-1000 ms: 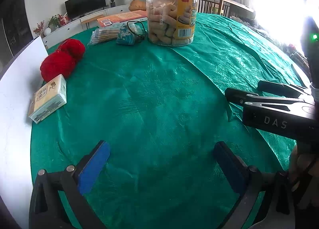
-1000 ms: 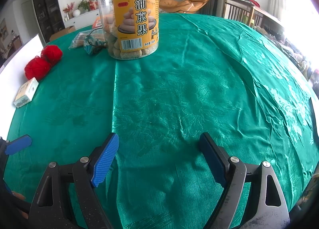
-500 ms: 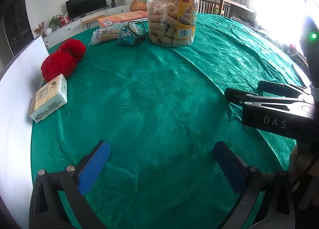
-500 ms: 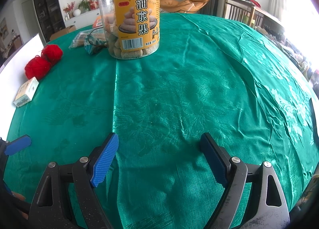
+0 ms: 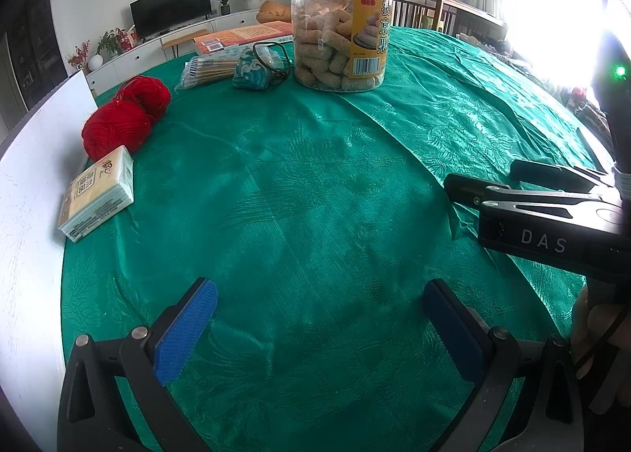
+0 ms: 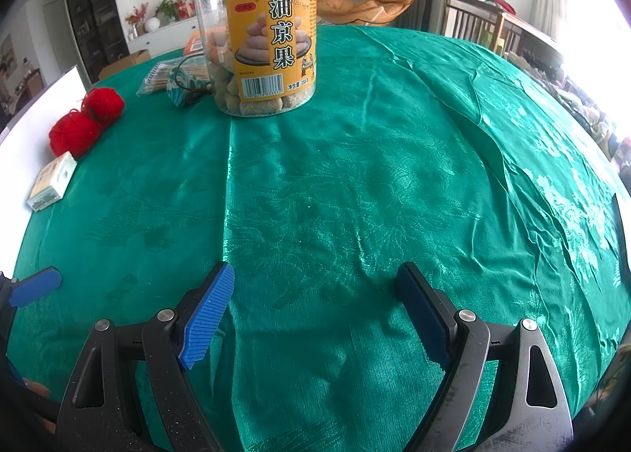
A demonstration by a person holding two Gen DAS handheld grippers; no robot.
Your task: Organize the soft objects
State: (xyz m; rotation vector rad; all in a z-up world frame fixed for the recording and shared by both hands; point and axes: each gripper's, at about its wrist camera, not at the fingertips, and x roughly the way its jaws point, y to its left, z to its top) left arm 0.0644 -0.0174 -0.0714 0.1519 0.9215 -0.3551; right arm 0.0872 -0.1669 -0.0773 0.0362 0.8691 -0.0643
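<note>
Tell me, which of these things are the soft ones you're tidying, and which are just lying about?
Likely for the job: red yarn balls, tissue pack, patterned pouch.

Just lying about: snack jar, packet of sticks, orange book.

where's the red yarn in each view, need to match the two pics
Left wrist: the red yarn lies at upper left, just behind the tissue pack.
Right wrist: the red yarn sits far left, mid-height, smaller.
Shared landmark: the clear snack jar, right of the yarn in both.
</note>
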